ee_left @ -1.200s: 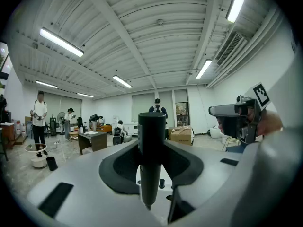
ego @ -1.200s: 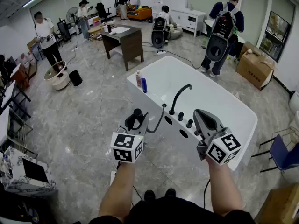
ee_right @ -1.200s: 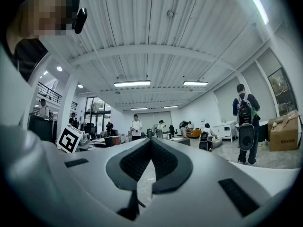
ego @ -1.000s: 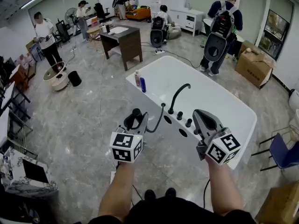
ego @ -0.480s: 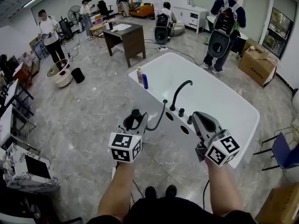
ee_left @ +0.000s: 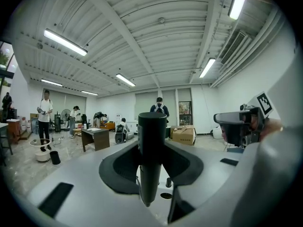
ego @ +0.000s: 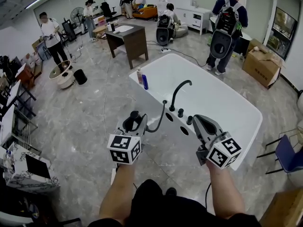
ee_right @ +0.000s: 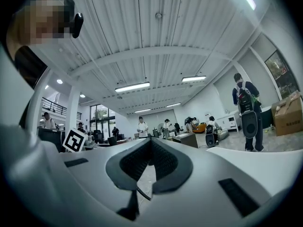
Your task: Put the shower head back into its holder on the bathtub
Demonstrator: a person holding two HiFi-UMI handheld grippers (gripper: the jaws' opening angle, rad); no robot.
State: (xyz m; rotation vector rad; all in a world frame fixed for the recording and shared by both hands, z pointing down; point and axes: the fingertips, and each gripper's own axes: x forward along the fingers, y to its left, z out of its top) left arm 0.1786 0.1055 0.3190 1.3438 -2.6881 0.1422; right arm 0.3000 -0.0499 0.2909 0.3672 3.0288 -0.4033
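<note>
Grey marbled tile floor [ego: 85,122] spreads through a big white workroom with a ribbed ceiling and strip lights. A brown desk [ego: 128,39], a cardboard box [ego: 260,65] and several people stand well behind a white bathtub [ego: 246,112]. On the tub's near rim there is a curved black faucet [ego: 179,91], two black knobs [ego: 180,112] and two dark oval openings [ego: 170,117]. Two bottles [ego: 140,75] stand at the rim's far corner.

The shower head [ego: 132,120] is a slim, matte black cylinder with a flat top. It stands upright in the left gripper [ego: 137,122], whose jaws are clamped on it from both sides. It is held over the floor just outside the tub's near wall, apart from the rim. Its black hose [ego: 158,122] curves from it up to the rim beside the faucet.

The right gripper [ego: 198,122] hangs over the rim near the knobs, its jaws together with nothing between them.
</note>
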